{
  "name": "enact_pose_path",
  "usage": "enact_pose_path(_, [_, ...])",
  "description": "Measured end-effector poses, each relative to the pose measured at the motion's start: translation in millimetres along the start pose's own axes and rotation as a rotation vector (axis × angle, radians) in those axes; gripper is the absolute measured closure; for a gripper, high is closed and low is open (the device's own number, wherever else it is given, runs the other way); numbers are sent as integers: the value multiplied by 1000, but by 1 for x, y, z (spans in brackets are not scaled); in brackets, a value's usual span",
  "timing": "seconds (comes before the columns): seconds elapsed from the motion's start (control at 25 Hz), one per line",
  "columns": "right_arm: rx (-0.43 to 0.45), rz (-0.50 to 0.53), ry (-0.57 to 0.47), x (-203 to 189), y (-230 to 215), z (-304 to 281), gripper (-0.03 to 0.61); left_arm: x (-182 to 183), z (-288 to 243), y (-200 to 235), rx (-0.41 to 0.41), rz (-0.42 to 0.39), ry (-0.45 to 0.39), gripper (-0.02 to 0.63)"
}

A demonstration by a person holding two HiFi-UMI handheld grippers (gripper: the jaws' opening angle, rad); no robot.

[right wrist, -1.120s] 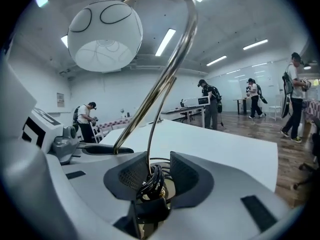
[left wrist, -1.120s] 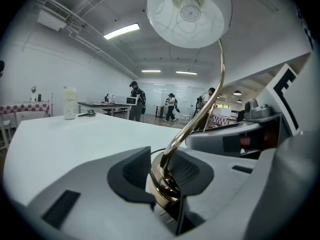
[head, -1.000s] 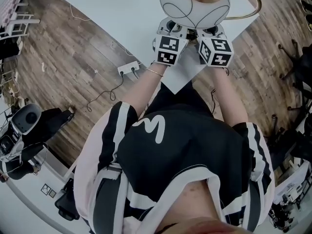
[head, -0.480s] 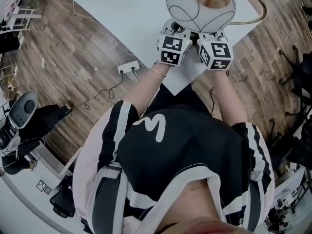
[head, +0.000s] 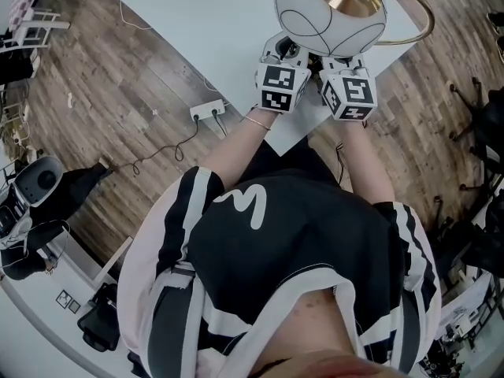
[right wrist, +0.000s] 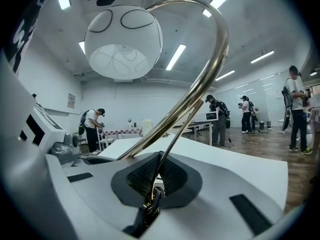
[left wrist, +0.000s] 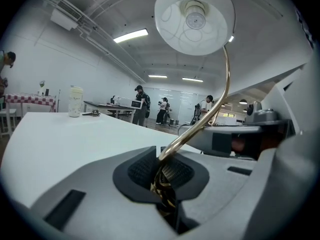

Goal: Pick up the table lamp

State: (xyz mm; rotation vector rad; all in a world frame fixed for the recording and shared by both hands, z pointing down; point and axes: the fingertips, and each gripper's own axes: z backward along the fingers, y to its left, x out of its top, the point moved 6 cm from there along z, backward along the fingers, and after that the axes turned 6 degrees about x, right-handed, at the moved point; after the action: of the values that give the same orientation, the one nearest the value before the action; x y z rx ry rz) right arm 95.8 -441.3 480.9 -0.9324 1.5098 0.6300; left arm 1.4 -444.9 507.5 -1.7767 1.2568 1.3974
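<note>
Lamp (head: 309, 12): one; clamped by left tool (left wrist: 167, 186) and right tool (right wrist: 150, 196).

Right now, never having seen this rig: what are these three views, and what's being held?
There is no robot. A person holds a tool in each hand. The head view comes from a camera on the person's head and looks down onto a white table. The cubes with square markers are part of the tools. The other two pictures come from a camera riding on each tool, looking along its jaws.

At the table's near corner is the table lamp, with a white globe shade and a curved brass stem. The left hand-held gripper is shut on the stem's lower end. The right hand-held gripper is shut on brass metal low on the lamp too. The lamp's base is hidden, so I can't tell whether it has left the table.
</note>
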Motion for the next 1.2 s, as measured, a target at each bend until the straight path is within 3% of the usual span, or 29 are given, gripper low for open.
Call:
enact_pose_path(0.36, [-8,-36,-60,19,10,11,563,16,14,-1,18,51,-47,592])
enact_pose_path(1.2, [27,-95,-103,68,42,58,563,58,75,-26,23,53,-114,581])
